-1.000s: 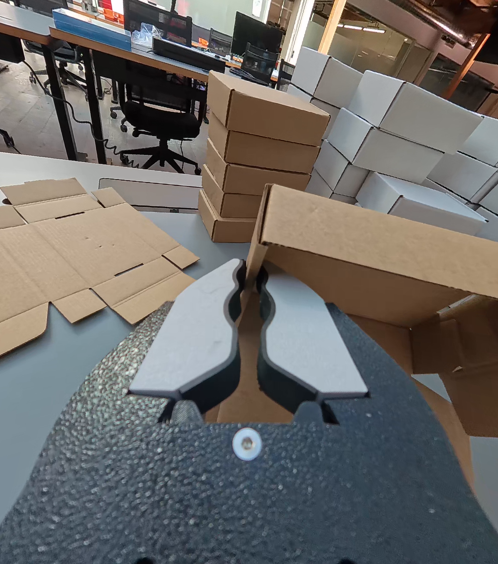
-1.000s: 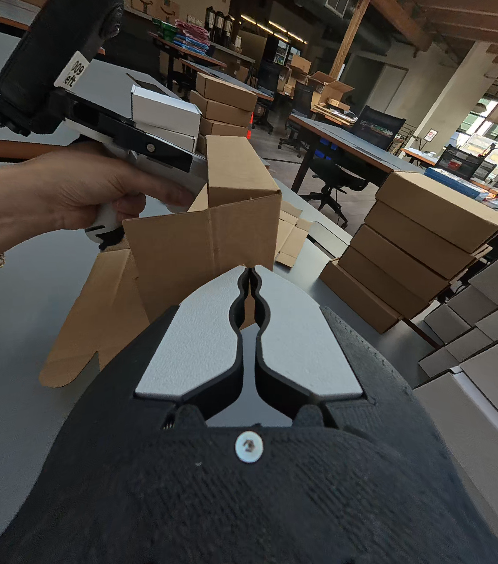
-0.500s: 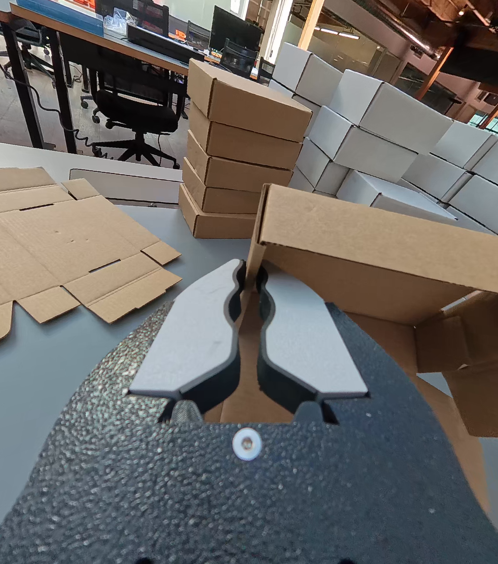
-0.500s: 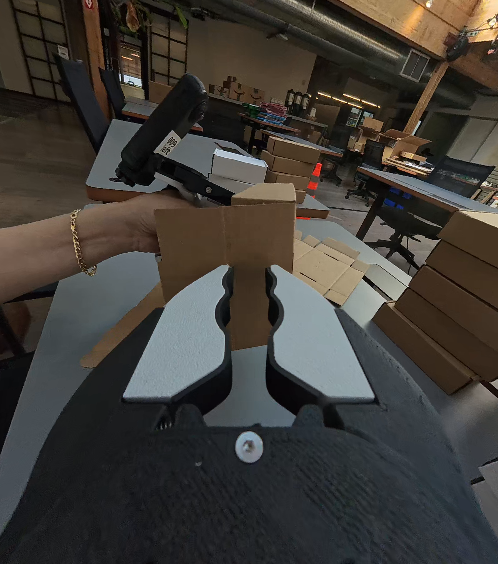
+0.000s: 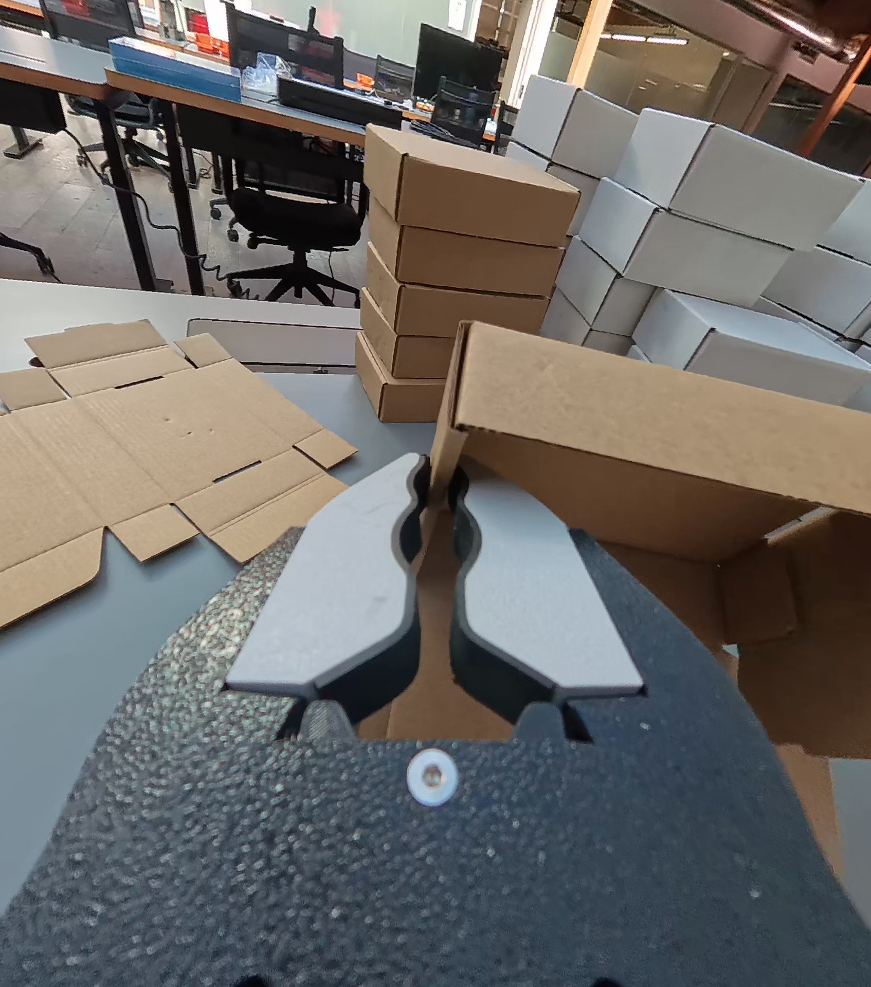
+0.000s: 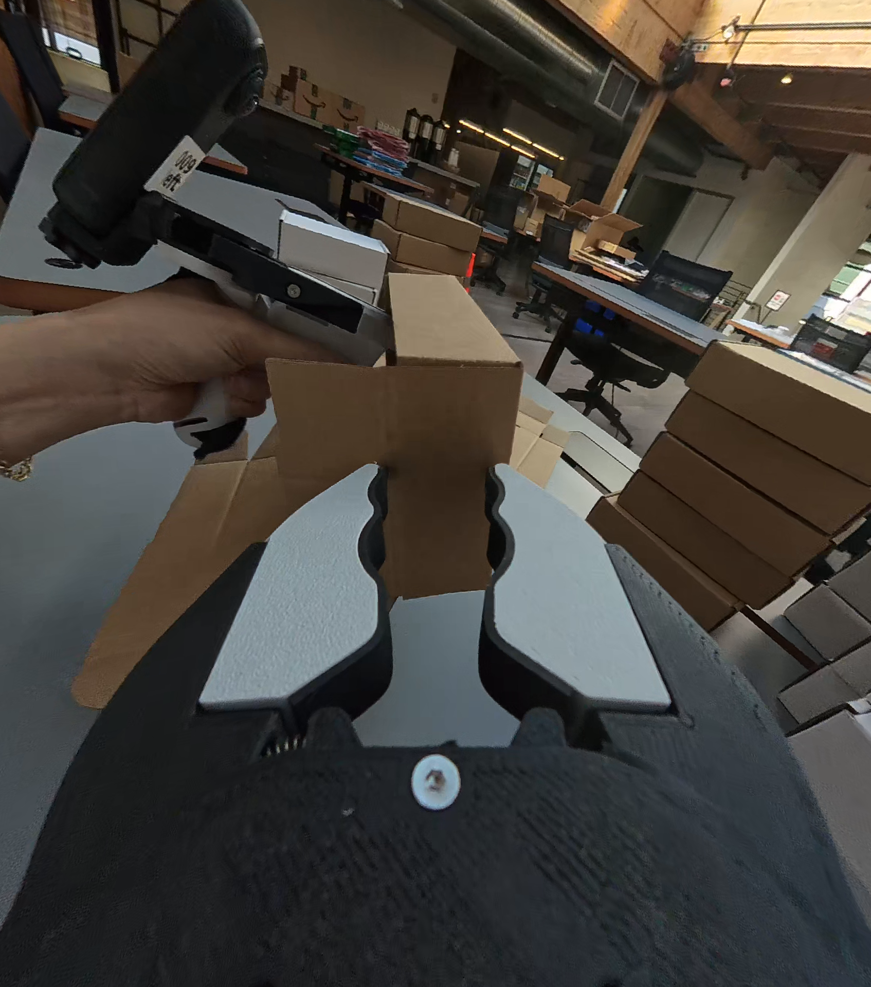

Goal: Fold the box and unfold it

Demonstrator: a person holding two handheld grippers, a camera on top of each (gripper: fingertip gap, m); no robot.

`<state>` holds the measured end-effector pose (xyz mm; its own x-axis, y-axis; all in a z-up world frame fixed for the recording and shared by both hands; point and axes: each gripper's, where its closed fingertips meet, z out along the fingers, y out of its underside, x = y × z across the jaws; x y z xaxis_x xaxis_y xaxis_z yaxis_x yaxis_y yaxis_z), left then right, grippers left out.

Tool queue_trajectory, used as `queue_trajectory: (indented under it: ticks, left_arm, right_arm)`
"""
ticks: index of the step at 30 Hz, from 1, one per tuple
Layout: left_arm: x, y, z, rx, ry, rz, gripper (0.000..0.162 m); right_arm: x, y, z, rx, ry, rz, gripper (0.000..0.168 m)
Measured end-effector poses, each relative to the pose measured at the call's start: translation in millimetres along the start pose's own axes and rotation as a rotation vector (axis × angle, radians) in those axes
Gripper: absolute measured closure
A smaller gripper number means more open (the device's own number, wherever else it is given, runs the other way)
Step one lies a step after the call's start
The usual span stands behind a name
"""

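- Two grippers are at one half-formed brown box (image 5: 636, 427), which stands on the grey table (image 5: 22, 721).
- Left gripper (image 5: 441, 480): jaws pinched tight on a thin upright panel at the box's left end; in the left wrist view the long wall runs away to the right from that pinch.
- Right gripper (image 6: 433, 480): jaws spread wide, holding nothing. In the right wrist view a hanging cardboard flap (image 6: 436, 529) shows in the gap between the fingers; whether either finger touches it I cannot tell.
- In the same view, a hand (image 6: 118, 368) grips the left tool's handle just behind the box.
- Judged step: folding, partway. One wall is up, and other panels lie loose and slanted toward the table.
- Next move likely calls for the right jaws to close on that flap and turn it inward while the left pinch steadies the corner. Risk: a creased or buckled wall.
- Farther left: a flat unfolded blank (image 5: 102, 459) on the table.
- Far: a stack of closed brown boxes (image 5: 460, 277), with white boxes (image 5: 716, 240) piled to its right.
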<state>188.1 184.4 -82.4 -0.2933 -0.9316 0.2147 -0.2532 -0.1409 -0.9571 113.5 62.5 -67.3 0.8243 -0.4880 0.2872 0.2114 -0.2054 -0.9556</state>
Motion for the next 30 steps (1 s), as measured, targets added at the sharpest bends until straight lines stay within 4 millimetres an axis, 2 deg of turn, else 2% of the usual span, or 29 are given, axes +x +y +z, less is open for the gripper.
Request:
queue_trajectory:
  ticks: [1,4,7,9,11,12,13,18,20,27,30]
  left_arm:
    - [-2.5,-1.6,-0.8,0.008,-0.023,0.010,0.156]
    - [-4.1,-5.4,-2.7,0.020,-0.040,0.019,0.156]
    - [-2.8,-5.5,-3.9,0.016,-0.060,0.057,0.156]
    - [-6.8,-4.8,-4.6,0.013,-0.075,0.077,0.156]
    - [-9.8,-5.0,-5.7,0.015,-0.053,0.050,0.156]
    - [-10.7,-5.2,-6.2,0.016,-0.041,0.037,0.156]
    - [-10.7,-5.7,-6.4,0.016,-0.029,0.025,0.156]
    - [-9.0,-5.0,-4.1,0.013,-0.034,0.044,0.156]
    - [-9.0,-5.3,-3.7,0.014,-0.029,0.038,0.156]
    - [-11.9,-5.3,-5.8,0.011,-0.064,0.075,0.156]
    - [-13.8,-4.2,-6.1,0.006,-0.064,0.064,0.156]
  right_arm:
    - [-0.4,-2.0,1.7,0.016,0.034,-0.012,0.140]
    - [2.1,-7.6,4.3,0.076,0.146,-0.026,0.164]
    - [18.7,-10.5,4.7,0.130,0.287,0.033,0.168]
    - [17.1,-8.4,7.9,0.118,0.232,0.066,0.168]
    - [9.2,-6.9,8.5,0.101,0.110,0.096,0.160]
    - [5.6,-8.3,7.5,0.109,0.055,0.109,0.143]
    - [6.0,-8.2,7.0,0.106,0.036,0.119,0.135]
    - [-4.4,-5.4,8.8,0.062,-0.034,0.016,0.133]
    - [-2.6,-2.6,9.0,0.039,-0.012,-0.018,0.132]
    - [-5.5,6.4,12.6,0.007,-0.030,-0.002,0.132]
    - [-7.0,6.9,14.9,0.012,-0.030,-0.005,0.126]
